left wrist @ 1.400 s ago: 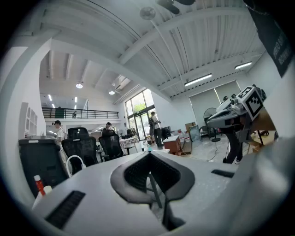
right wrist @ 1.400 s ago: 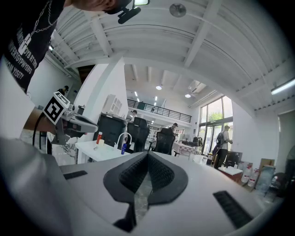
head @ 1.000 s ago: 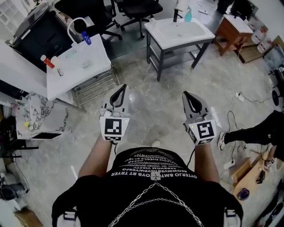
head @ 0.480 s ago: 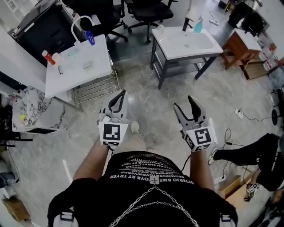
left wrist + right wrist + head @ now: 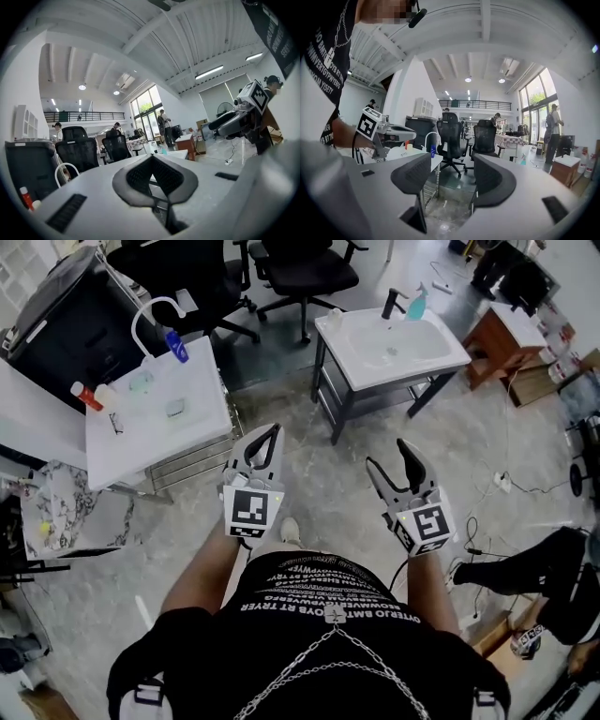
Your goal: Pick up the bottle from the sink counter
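Observation:
A teal spray bottle point(image 5: 417, 304) stands by the black tap at the back of the white sink counter point(image 5: 441, 351), far right. A blue bottle point(image 5: 176, 345) stands by the white tap on another white sink counter point(image 5: 202, 432) at the left, with a red bottle point(image 5: 86, 396) near its left edge. Both grippers hang over the floor, well short of either counter. My left gripper point(image 5: 271, 429) is shut and empty. My right gripper point(image 5: 387, 454) has its jaws apart and opening, with nothing between them. The right gripper view shows the blue bottle point(image 5: 433, 151) ahead.
Two black office chairs point(image 5: 300, 268) stand behind the counters. A black cabinet point(image 5: 66, 315) is at the far left, wooden furniture point(image 5: 502, 329) at the far right. Cables point(image 5: 511, 486) trail over the floor at the right, near a person's leg point(image 5: 525, 563). A marble-topped table point(image 5: 56, 507) sits at left.
My right gripper's jaws have gone from shut to apart. Both counters have shifted in the head view as the person moved. The left gripper stays shut and sits a little higher.

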Demonstrator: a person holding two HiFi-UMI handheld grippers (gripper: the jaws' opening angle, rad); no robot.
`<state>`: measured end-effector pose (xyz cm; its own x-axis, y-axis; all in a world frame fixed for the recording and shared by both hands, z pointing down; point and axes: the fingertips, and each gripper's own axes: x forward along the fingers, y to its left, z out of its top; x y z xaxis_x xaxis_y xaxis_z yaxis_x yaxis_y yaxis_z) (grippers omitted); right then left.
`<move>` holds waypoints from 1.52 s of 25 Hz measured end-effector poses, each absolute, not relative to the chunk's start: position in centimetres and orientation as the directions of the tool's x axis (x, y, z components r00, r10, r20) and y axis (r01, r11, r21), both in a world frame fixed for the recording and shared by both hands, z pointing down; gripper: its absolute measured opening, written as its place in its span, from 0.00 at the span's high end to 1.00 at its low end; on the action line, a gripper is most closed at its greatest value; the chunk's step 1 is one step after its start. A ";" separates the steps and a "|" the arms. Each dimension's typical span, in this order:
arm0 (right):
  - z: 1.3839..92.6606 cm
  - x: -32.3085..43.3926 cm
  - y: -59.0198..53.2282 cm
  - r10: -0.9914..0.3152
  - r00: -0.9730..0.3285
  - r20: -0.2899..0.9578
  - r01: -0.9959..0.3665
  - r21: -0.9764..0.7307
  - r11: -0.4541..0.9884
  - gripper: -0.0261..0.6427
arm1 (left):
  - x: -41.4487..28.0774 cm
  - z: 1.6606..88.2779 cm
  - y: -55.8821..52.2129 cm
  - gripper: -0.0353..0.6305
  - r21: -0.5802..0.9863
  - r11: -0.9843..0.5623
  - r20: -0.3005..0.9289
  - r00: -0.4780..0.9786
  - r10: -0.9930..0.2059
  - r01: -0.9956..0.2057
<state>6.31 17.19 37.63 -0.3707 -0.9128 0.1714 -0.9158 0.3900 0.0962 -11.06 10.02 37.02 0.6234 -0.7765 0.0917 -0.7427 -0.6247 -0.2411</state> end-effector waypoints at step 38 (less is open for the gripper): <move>39.6 16.0 -14.4 -0.873 -0.440 0.211 -0.886 0.056 0.460 0.54 | 0.6 39.2 -20.7 0.94 -0.211 -0.648 0.144 0.633 -0.761 -0.731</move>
